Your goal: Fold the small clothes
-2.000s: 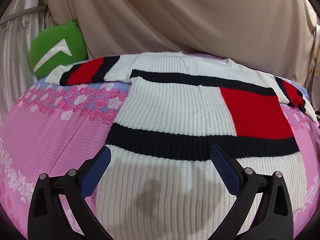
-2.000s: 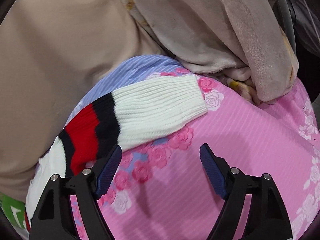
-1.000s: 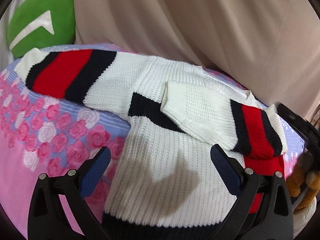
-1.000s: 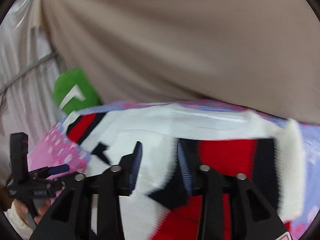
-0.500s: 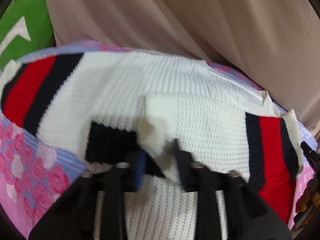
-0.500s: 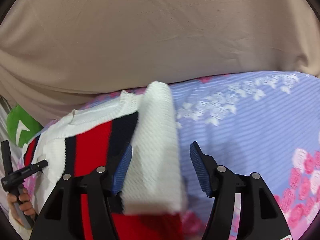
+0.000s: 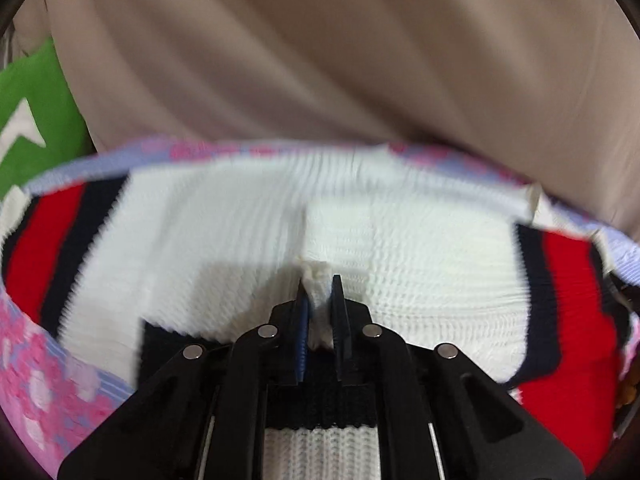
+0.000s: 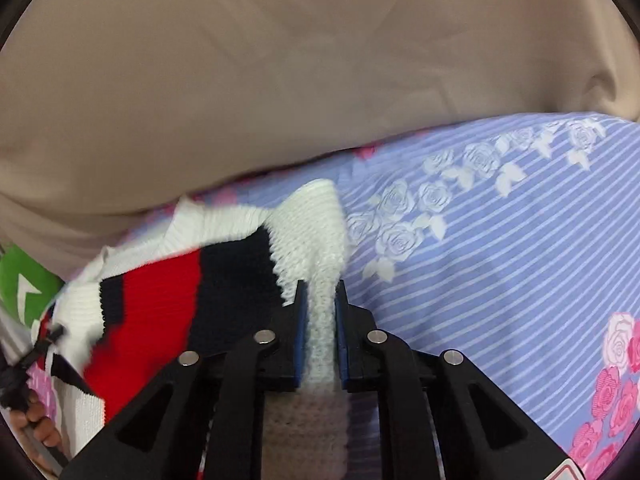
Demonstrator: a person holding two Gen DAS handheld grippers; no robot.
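Both grippers clamp white knit: the left gripper [image 7: 319,286] pinches a small tuft of the sweater [image 7: 240,232], while the right gripper [image 8: 319,292], its jaws just closed, holds the sleeve cuff [image 8: 316,216]. The sweater lies spread on the floral bed sheet [image 8: 500,240] before a beige drape [image 8: 280,60]. The left's thin pinch could slip when pulled, spoiling the fold.

Both hand-held grippers, left [image 7: 319,280] and right [image 8: 320,286], just closed, pinching sweater [image 7: 420,248].

A bedroom in a home: a bed [image 8: 520,240] spread with a striped sheet printed with pink and white roses, a beige blanket [image 8: 280,80] heaped along its far side, a green cushion [image 7: 32,120] at one corner, and a knitted sweater [image 7: 240,220] lying on top.
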